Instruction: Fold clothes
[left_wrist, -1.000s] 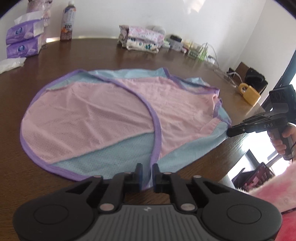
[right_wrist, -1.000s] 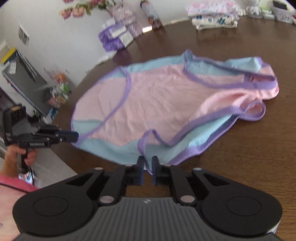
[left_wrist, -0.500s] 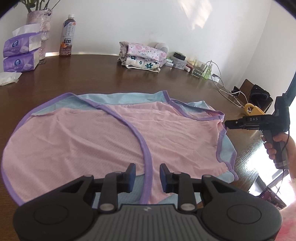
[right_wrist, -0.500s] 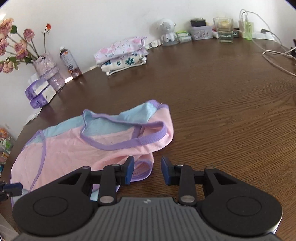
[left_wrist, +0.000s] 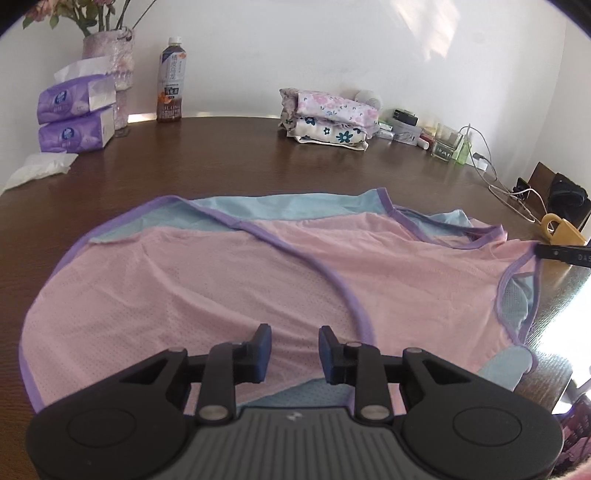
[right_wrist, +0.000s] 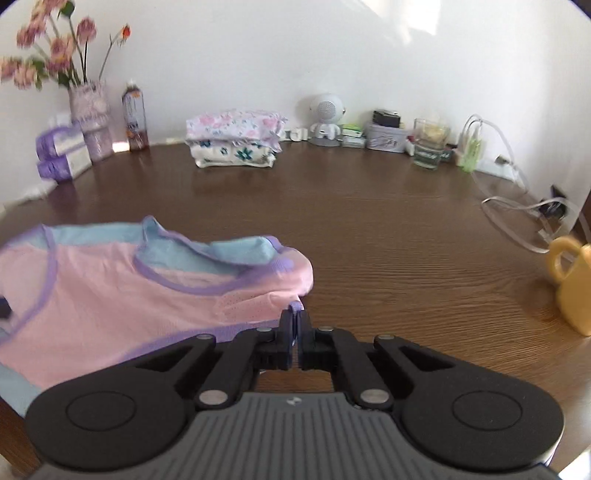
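— Grippers first: what are they doing?
— Left gripper (left_wrist: 294, 349) is hovering with fingers spread apart, gripping nothing, over the near edge of the garment (left_wrist: 229, 280). Right gripper (right_wrist: 295, 332) is pinching the purple trim at the garment's right end.
— And the garment?
— It is lying flat on the brown table (right_wrist: 406, 240) (pink, blue panels), its long axis running left to right, straps pointing right.
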